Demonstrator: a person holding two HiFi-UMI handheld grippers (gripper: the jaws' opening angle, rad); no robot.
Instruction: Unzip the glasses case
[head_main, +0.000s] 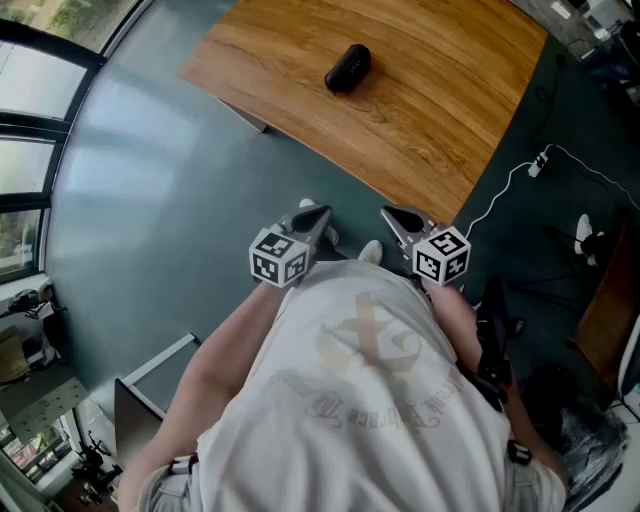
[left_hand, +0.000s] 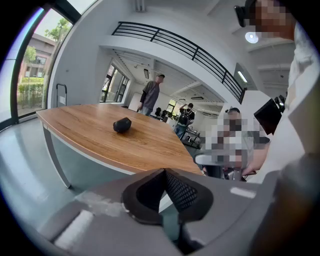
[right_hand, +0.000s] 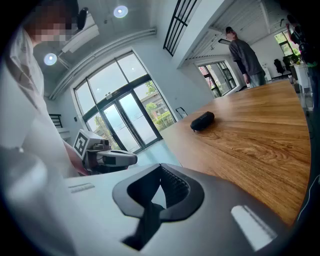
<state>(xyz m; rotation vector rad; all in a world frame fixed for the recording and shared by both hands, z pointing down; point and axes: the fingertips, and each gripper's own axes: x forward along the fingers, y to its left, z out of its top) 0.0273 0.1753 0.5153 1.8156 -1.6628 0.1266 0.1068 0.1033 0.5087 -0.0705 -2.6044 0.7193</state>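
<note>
Glasses case (head_main: 348, 68) sits far away on the wooden table (head_main: 430, 130), while your left gripper (head_main: 316, 214) and right gripper (head_main: 397, 217) are pinched shut on nothing near your tummy, so I think you must reach out first.

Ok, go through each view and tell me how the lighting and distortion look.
Head view: even daylight, sharp, window frames at left bowed; the black glasses case shows little surface detail on the table. Left gripper view: strong fisheye, dark corners, window at left washed out. Right gripper view: same fisheye, bright glass doors, two glaring ceiling lights.
</note>
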